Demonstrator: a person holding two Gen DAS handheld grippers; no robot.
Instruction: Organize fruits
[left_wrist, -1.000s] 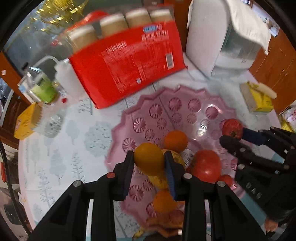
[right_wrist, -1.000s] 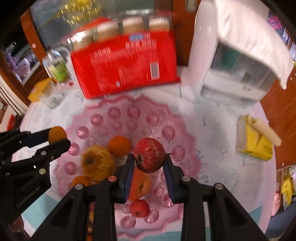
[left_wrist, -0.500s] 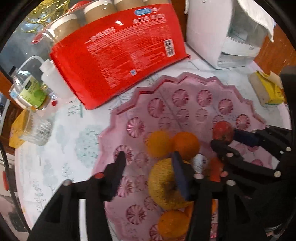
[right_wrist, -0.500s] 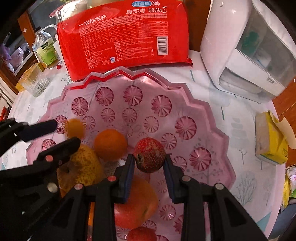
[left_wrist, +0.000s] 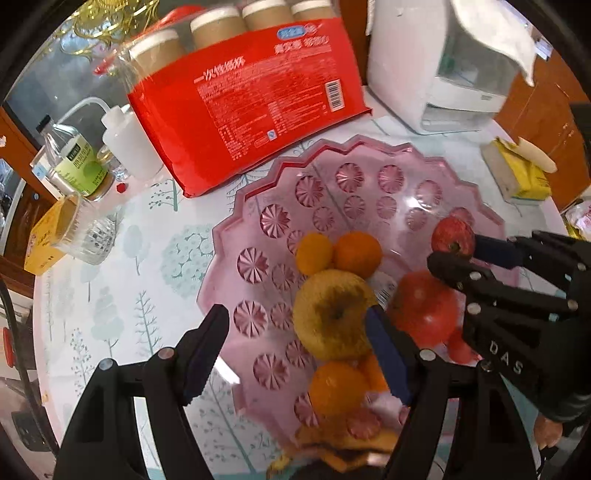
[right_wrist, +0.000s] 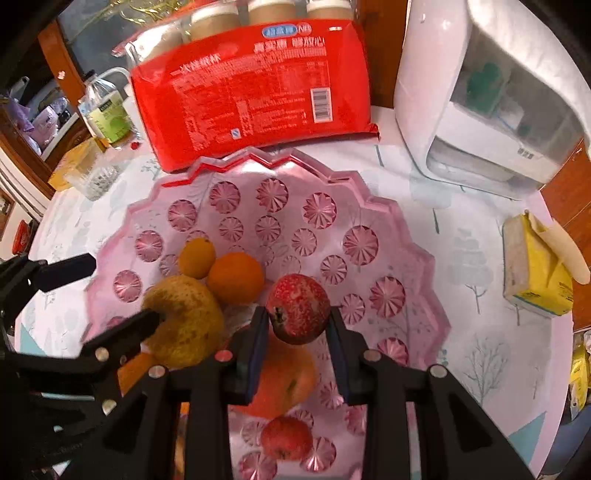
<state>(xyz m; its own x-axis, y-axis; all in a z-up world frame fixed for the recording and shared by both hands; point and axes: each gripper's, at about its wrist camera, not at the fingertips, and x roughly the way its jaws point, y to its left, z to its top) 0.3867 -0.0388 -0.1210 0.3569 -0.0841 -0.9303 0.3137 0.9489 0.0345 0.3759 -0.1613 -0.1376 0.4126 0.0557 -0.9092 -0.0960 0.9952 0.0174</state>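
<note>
Nearest you, the fruit sat heaped at the near edge of the pink tray (right_wrist: 406, 236), and that crowding was the main hazard: your right gripper (right_wrist: 297, 334) had its jaws pinching a small red fruit (right_wrist: 298, 308), held just above a larger orange-red fruit (right_wrist: 280, 380) with another small red one (right_wrist: 286, 437) nearer still. Had you released there, the round fruit would likely have landed on a curved surface and rolled, perhaps over the low scalloped rim at the near side. Your left gripper (left_wrist: 295, 332) had its jaws spread wide and empty, with its right finger touching or almost touching the big yellow fruit (left_wrist: 334, 314); a careless swing could have nudged that fruit into the pair of small orange fruits (left_wrist: 357, 254) just beyond it and scattered the cluster. The two grippers were close together over the same patch, so a collision between them could have knocked the red fruit out of its pinch. I could not tell how firmly it was gripped; it looked held across its middle. Farther out, the far half of the tray lay bare, the safer spot to set it down. Beyond the rim stood the red cup package (right_wrist: 255, 96) on the left and the white appliance (right_wrist: 480, 92) on the right, so overreaching could have bumped either.
</note>
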